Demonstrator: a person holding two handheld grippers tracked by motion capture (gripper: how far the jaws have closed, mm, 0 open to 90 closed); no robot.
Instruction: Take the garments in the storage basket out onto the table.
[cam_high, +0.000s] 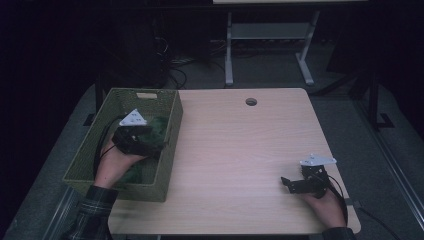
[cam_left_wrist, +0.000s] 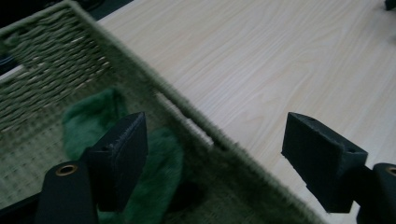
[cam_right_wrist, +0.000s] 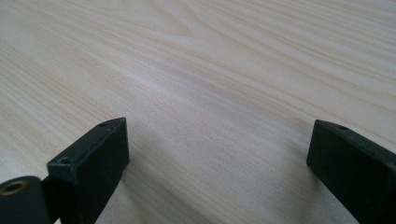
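— Hovering where?
— My left claw (cam_left_wrist: 215, 158) hangs released, straddling the green woven basket's (cam_high: 169, 145) rim at nine o'clock, fuzzy green cloth (cam_left_wrist: 161, 177) beneath.
— The right?
— My right claw (cam_right_wrist: 217, 163), also released, rests at four o'clock on the pale wooden table (cam_high: 240, 150).

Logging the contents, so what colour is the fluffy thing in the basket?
Dark green. The fluffy thing shows best in the left gripper view, lying inside the basket.

At the frame's left, the left gripper (cam_high: 134, 134) hangs inside a green woven basket (cam_high: 171, 145) over dark green fabric (cam_high: 159, 127). The right gripper (cam_high: 300, 182) rests lower right on the pale worktop (cam_high: 240, 155).
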